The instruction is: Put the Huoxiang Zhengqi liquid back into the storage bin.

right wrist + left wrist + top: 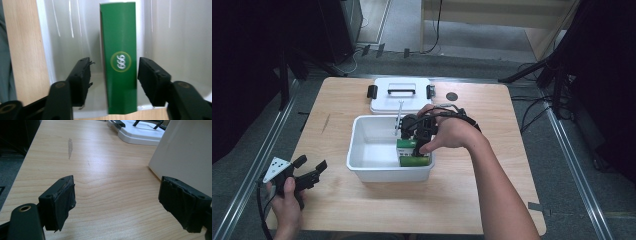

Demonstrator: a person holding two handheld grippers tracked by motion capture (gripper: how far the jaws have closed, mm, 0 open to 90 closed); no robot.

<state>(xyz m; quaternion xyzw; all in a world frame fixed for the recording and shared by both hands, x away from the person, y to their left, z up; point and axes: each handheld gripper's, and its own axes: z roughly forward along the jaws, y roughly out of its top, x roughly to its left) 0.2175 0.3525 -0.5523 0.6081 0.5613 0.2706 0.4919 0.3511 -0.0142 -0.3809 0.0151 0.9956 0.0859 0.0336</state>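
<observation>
**Right tongs over a green box in the white tub**

In the high view a white tub (362,162) sits at the centre of the frame on the wooden desk (462,190). The right tongs (418,131) reach down into its right half, gripped by a hand (451,132) whose forearm comes up from the lower right. Under them lies a green box (414,161), against the tub's near right wall, with a second green box (406,143) just behind it.

In the right gripper view the tongs (113,80) stand apart on either side of a green box (120,67) (a round gold and white mark sits on its face). The right pad lies at the box's edge, the left pad shows a clear gap, so nothing is clamped.

A white lid (399,95) with a black handle lies just above the tub in the high view, near a small dark disc (452,96).

At the lower left of that view, the left tongs (309,167) hover wide apart over bare desk, empty.
</observation>
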